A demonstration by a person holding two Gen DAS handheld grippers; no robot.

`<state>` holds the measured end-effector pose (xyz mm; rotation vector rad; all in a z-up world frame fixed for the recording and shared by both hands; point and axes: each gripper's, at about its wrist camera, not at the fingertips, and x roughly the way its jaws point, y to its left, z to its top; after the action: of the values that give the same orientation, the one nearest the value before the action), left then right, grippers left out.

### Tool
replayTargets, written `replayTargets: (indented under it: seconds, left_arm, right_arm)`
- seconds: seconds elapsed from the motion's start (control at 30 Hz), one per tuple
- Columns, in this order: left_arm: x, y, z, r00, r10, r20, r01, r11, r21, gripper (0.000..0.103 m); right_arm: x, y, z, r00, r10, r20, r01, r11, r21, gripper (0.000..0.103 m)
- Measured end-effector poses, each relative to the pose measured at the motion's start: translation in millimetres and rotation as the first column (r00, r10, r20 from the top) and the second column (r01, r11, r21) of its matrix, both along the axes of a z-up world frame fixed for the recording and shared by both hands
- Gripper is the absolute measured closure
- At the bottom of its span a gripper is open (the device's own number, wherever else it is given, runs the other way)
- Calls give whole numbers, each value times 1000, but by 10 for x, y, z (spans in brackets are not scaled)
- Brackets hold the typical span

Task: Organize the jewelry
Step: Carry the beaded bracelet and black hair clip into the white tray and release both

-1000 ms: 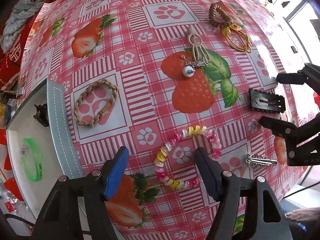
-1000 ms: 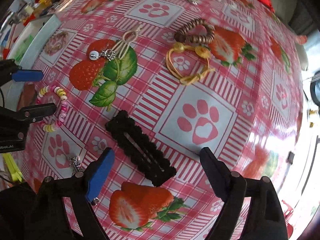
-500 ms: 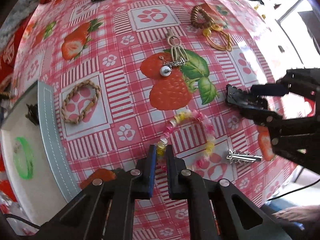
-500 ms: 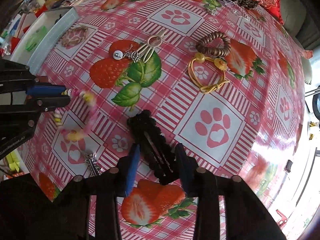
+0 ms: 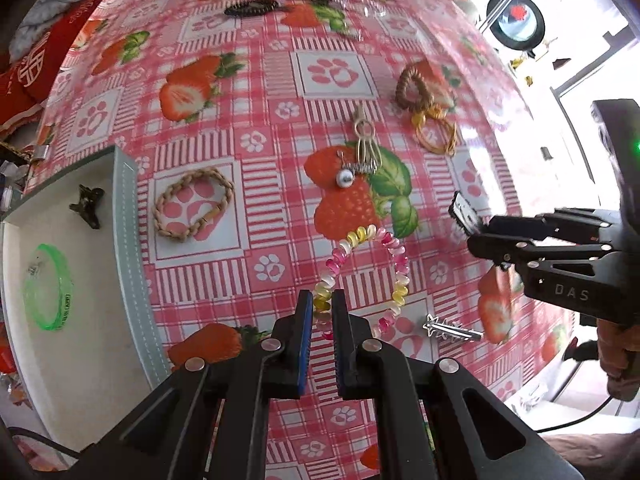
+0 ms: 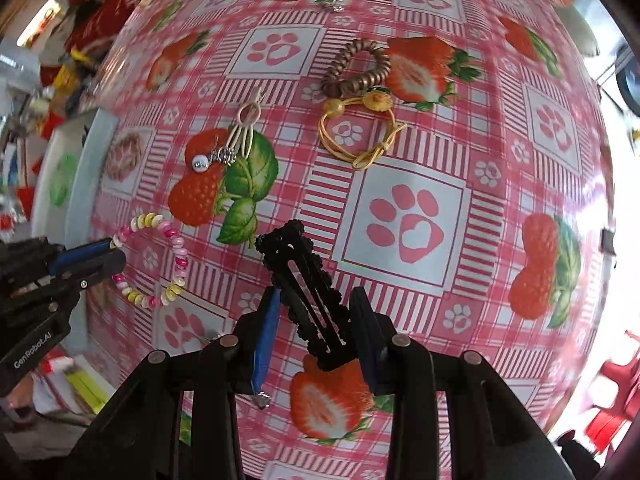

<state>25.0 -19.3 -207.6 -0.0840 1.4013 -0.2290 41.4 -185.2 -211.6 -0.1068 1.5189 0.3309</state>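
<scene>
The black hair clip [image 6: 312, 300] is partly hidden between the right tool's [image 6: 316, 328] fingers; its lower end is covered.

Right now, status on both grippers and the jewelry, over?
Left gripper shut on pink-yellow coil bracelet. Right gripper shut on black hair clip. Both pieces lifted. Tray left, path unobstructed.

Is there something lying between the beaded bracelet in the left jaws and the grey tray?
Nothing visible blocks it. The beaded bracelet is pinched in the left gripper; only bare tablecloth lies toward the tray. The braided bracelet lies farther back, off the direct line.
</scene>
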Motion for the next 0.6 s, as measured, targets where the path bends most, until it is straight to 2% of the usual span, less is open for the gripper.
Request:
replayTargets:
  seconds: [0.23, 0.3, 0.5, 0.6]
  left_arm:
    - [-89, 221, 216, 998, 48, 40, -47, 999, -27, 87]
    - [-98, 302, 282, 996, 72, 53, -71, 997, -33, 87]
    - [-131, 559, 369, 984, 159, 83, -155, 987, -44, 87]
    - [-172, 706, 404, 976, 198, 96, -194, 980, -44, 87]
  right_arm:
    - [115, 88, 161, 1000, -24, -2, 24, 999, 43, 64]
    - [112, 118, 126, 1000, -22, 3, 22, 998, 55, 64]
    - [234, 252, 276, 1000, -1, 18, -1, 995, 97, 64]
    - [275, 485, 339, 999, 29, 27, -32, 993, 113, 64]
